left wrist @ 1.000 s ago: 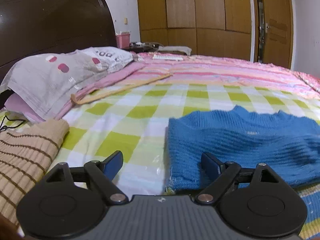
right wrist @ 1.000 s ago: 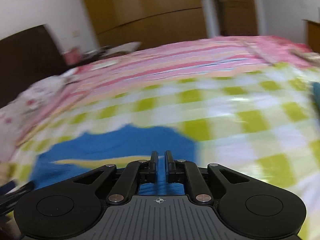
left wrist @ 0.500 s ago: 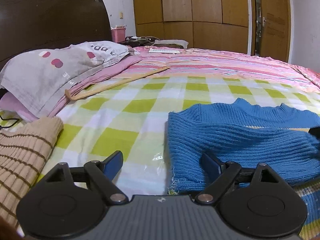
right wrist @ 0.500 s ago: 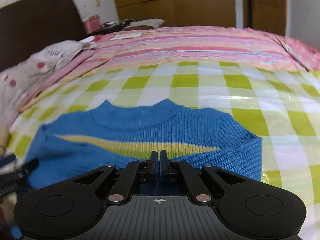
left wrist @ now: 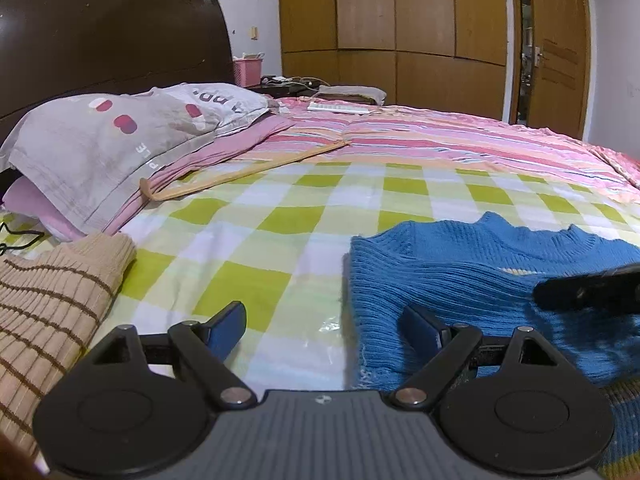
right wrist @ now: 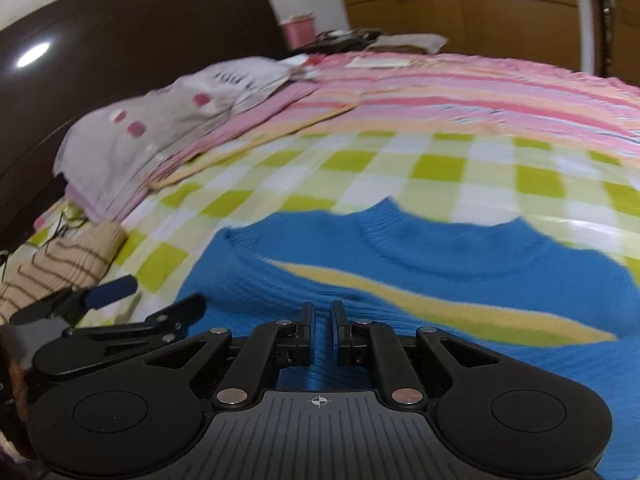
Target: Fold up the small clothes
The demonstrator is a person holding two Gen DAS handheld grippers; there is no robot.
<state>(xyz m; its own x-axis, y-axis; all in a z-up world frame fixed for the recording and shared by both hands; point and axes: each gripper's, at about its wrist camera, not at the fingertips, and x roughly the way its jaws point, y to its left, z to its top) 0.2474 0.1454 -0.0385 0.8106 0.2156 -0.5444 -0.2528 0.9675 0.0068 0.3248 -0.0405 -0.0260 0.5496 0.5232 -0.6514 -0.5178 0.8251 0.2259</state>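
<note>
Left wrist view, left hand-held gripper (left wrist: pixel 322 322) wide open, empty, striped beige knit (left wrist: pixel 48 292) beside blue sweater (left wrist: pixel 460 280)

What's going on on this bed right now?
A person with a handheld gripper in each hand is folding a blue ribbed knit sweater with a yellow stripe on the green-and-white checked bedsheet. The left gripper sits wide open at the sweater's left edge, gripping nothing. The right gripper is over the sweater's middle, its jaws just opening on a narrow gap with no fabric pinched. A folded beige sweater with brown stripes lies to the left.
</note>
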